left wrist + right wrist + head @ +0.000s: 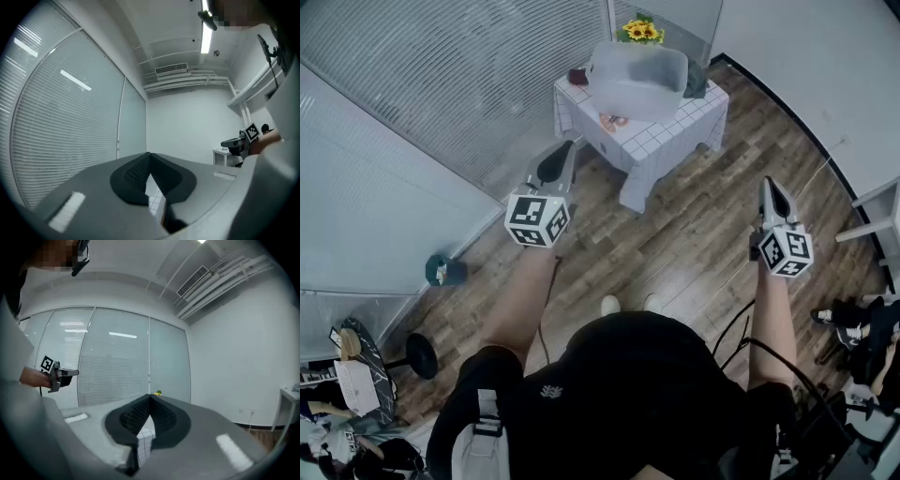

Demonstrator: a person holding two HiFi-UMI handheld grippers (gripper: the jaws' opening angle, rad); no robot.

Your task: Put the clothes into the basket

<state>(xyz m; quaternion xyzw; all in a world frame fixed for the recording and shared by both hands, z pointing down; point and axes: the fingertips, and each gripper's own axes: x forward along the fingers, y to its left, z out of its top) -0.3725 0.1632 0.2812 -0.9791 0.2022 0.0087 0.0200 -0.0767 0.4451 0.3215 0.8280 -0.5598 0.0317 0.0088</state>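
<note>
Basket [637,80] sits on the little checkered bench [661,136] across the wood floor, well away from the person. A dark red lump [578,75] and a pinkish one [614,120] lie just beside it. They might be the clothes, but they're too small to tell. Left claw [565,150] and right claw [769,192] are both pinched together with nothing between the pads. They're held level and aimed at the bench, so I'd guess nothing has been picked up yet and the person has to walk closer first.
</note>
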